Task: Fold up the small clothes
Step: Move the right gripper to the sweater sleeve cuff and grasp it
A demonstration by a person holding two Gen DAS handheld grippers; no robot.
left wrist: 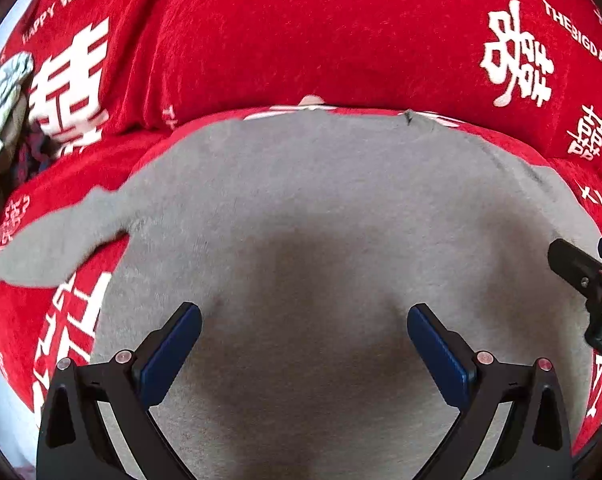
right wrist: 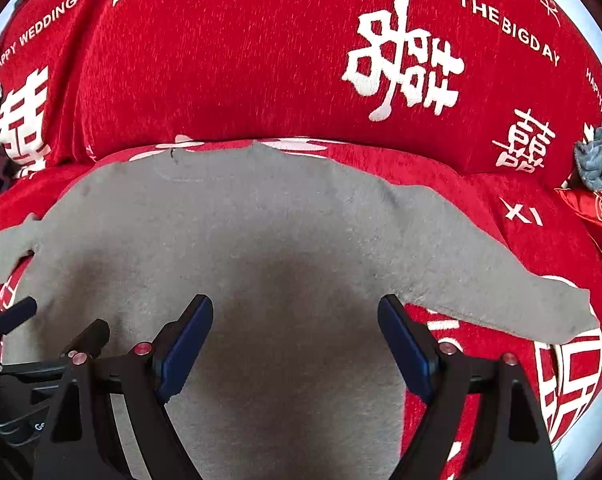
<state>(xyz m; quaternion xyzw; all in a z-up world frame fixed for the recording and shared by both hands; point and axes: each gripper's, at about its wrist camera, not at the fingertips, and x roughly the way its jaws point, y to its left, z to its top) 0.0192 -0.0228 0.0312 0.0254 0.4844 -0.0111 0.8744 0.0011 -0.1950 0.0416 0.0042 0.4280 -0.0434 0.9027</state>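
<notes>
Folding has not visibly begun: the small grey fleecy long-sleeved top lies spread flat, neckline away from the cameras, on the red plush sofa cover printed with white characters, which drapes the seat and backrest. Both sleeves are splayed outward, the left sleeve and the right sleeve each resting on red cloth.

The left gripper hovers over the lower body of the top with its blue-padded fingers wide apart and nothing between them. The right gripper is likewise spread and empty, near the right side seam under the armpit.

The next move likely calls for each gripper to close on a sleeve or a side edge and carry it across the body, pinching only one layer and keeping the cloth smooth.

No container appears; loose bundles of cloth sit at the sofa's edges.
</notes>
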